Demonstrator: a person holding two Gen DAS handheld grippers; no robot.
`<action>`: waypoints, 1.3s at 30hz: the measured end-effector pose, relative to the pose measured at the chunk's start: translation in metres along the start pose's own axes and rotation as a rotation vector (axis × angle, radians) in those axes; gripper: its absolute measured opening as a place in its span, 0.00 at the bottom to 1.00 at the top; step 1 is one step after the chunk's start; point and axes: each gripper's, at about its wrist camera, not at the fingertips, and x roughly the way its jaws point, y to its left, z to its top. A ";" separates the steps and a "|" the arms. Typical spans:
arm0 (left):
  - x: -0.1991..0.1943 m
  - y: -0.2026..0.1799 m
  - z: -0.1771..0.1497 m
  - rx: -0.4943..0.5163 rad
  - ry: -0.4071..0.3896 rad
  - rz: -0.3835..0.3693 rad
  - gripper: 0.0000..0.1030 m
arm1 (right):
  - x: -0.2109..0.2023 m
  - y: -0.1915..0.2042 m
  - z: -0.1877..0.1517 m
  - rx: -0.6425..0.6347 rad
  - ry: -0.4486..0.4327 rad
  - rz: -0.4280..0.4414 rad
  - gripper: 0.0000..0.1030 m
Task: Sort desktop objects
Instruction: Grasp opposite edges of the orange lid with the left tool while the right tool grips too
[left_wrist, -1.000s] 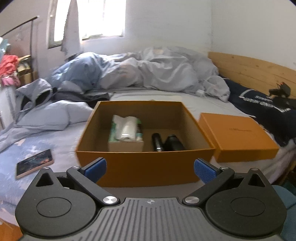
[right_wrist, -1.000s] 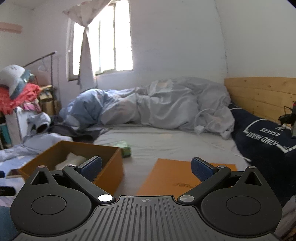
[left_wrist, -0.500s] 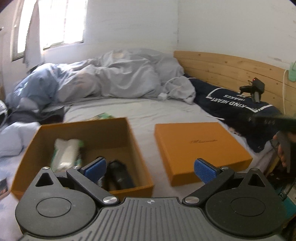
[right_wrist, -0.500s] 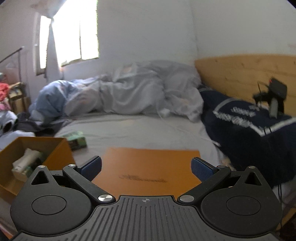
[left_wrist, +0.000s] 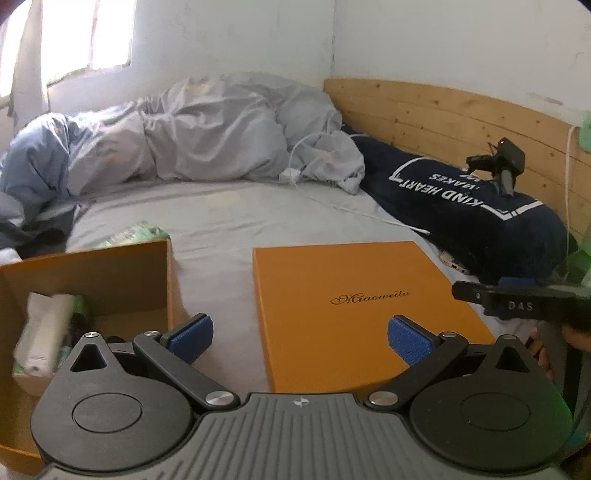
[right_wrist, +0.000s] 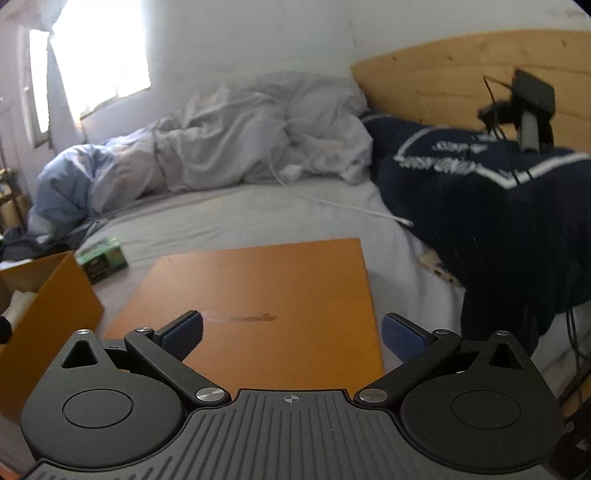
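Note:
An orange box lid (left_wrist: 354, 310) (right_wrist: 266, 306) lies flat on the grey bed sheet, straight ahead of both grippers. The open orange box (left_wrist: 92, 280) (right_wrist: 44, 317) stands to its left and holds a white tissue pack (left_wrist: 40, 332) and dark items. My left gripper (left_wrist: 299, 338) is open over the lid's near end, nothing between its blue pads. My right gripper (right_wrist: 291, 334) is open above the lid's near edge, also empty. In the left wrist view the right gripper's black finger (left_wrist: 517, 299) shows at the right edge. A small green box (right_wrist: 101, 260) (left_wrist: 136, 232) lies behind the open box.
A rumpled grey duvet (left_wrist: 207, 136) fills the back of the bed. A dark blue blanket (left_wrist: 465, 210) lies along the wooden headboard (left_wrist: 443, 114), with a black device (left_wrist: 502, 158) on it. A white cable (left_wrist: 351, 210) crosses the sheet.
Both views have swung to the right, from the open box toward the lid. The lid now sits central and closer in each view. Both grippers stayed open.

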 end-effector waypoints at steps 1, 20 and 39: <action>0.007 0.000 0.000 -0.005 0.010 0.003 1.00 | 0.004 -0.004 0.000 0.012 0.008 -0.003 1.00; 0.127 0.004 0.017 -0.044 0.149 0.026 1.00 | 0.069 -0.045 -0.013 0.096 0.159 0.009 1.00; 0.171 0.017 0.010 -0.192 0.264 -0.027 1.00 | 0.090 -0.054 -0.011 0.155 0.311 0.114 1.00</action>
